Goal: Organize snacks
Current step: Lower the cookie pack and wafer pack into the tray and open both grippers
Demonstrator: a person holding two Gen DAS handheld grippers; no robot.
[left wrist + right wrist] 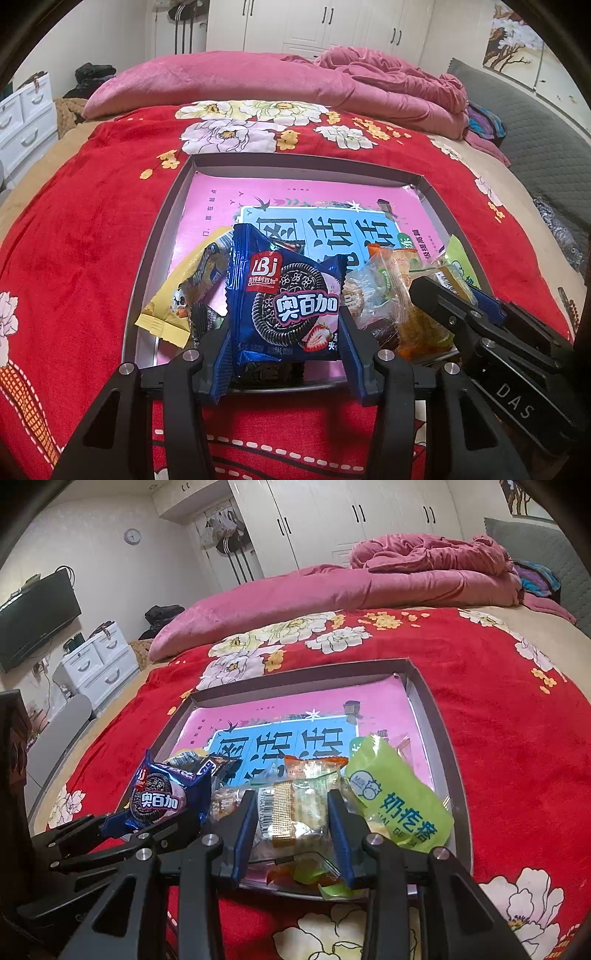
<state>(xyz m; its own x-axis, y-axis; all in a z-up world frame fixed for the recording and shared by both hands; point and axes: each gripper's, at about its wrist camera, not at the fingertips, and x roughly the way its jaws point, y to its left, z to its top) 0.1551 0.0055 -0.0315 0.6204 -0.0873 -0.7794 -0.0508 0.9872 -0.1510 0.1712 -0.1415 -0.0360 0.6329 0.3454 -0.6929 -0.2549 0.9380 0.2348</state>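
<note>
A shallow grey tray [162, 236] with a pink printed liner lies on the red flowered blanket; snack packets are heaped at its near end. My left gripper [286, 332] is shut on a blue chocolate sandwich-cookie packet [284, 299], held upright above the tray's near edge. My right gripper [291, 812] is shut on a clear-wrapped pastry packet with a gold barcode label [295, 812], over the tray's [439, 716] near end. The cookie packet [162, 797] and left gripper appear at the left of the right wrist view; the right gripper [443, 291] shows at the right of the left wrist view.
Around the held packets lie a yellow packet [184, 291], orange-wrapped snacks [399, 266] and a light green packet [399, 797]. A rolled pink quilt [258, 77] lies across the far side of the bed. White drawers [99, 664] and a television [37, 620] stand at the left.
</note>
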